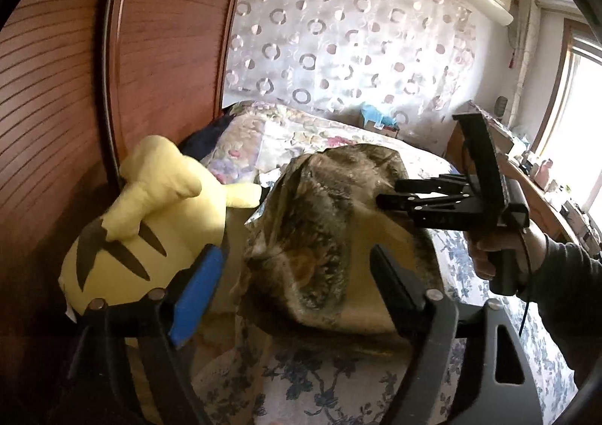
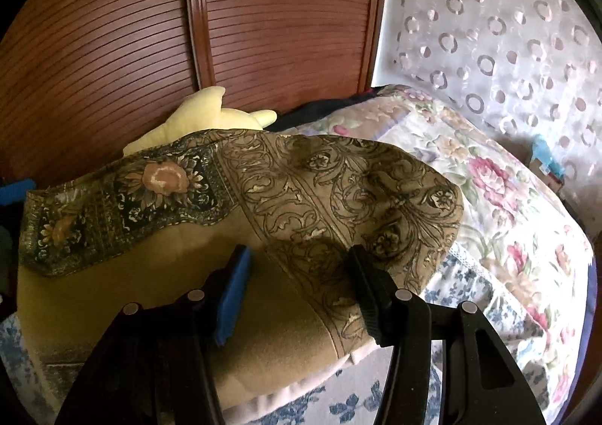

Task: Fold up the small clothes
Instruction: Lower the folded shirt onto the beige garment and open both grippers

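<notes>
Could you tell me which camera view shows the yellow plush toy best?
The left wrist view: the yellow plush toy shows nearly whole, dark stripes included, beside the patterned garment. In the right wrist view only its pale top peeks above that garment.

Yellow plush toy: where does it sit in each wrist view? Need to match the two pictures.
Left wrist view: the yellow plush toy fills the lower left, against the wooden slatted door, left of the patterned garment.
Right wrist view: only its top shows, upper left of centre, behind the garment.
Shared landmark: the slatted door, directly behind the toy in both.
</notes>
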`<action>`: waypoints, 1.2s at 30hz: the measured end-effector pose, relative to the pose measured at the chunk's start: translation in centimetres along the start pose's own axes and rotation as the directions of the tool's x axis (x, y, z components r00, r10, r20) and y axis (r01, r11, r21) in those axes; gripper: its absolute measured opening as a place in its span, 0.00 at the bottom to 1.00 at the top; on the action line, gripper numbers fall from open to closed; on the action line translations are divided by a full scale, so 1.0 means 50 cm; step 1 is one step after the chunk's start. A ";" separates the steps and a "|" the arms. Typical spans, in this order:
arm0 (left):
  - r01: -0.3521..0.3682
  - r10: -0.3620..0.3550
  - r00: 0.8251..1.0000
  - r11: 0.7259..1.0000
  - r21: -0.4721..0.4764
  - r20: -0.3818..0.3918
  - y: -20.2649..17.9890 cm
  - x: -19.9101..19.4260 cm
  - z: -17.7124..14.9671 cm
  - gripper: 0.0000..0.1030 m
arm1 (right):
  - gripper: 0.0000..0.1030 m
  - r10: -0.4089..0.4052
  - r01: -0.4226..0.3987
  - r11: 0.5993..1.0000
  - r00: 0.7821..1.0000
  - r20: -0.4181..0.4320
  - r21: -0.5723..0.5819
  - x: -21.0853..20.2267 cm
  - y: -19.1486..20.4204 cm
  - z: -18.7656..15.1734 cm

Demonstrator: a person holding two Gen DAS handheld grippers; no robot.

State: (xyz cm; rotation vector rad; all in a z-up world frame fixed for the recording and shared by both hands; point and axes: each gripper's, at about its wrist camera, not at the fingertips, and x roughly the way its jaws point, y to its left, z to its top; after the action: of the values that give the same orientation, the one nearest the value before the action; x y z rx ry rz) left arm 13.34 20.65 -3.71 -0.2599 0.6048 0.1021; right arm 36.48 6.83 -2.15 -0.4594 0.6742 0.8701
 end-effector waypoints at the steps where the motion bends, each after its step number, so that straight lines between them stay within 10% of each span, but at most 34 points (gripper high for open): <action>1: -0.003 0.003 1.000 1.000 0.008 0.000 -0.004 0.000 0.001 0.80 | 0.53 -0.001 0.001 1.000 1.000 0.003 0.017 -0.008 0.001 0.001; 20: -0.058 0.058 0.998 0.995 0.081 0.006 -0.069 -0.018 0.000 0.80 | 0.55 -0.034 0.030 0.988 0.999 0.026 0.149 -0.030 -0.025 -0.040; 36: -0.022 0.019 1.000 0.989 0.143 0.022 -0.159 -0.090 -0.068 0.80 | 0.62 -0.118 0.086 0.974 0.982 0.146 0.212 -0.288 0.066 -0.194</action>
State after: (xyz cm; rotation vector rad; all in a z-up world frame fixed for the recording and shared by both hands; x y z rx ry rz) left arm 9.13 12.00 -2.13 -0.1133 0.5920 0.0808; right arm 23.74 -5.06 0.83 -0.2352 0.5824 0.7225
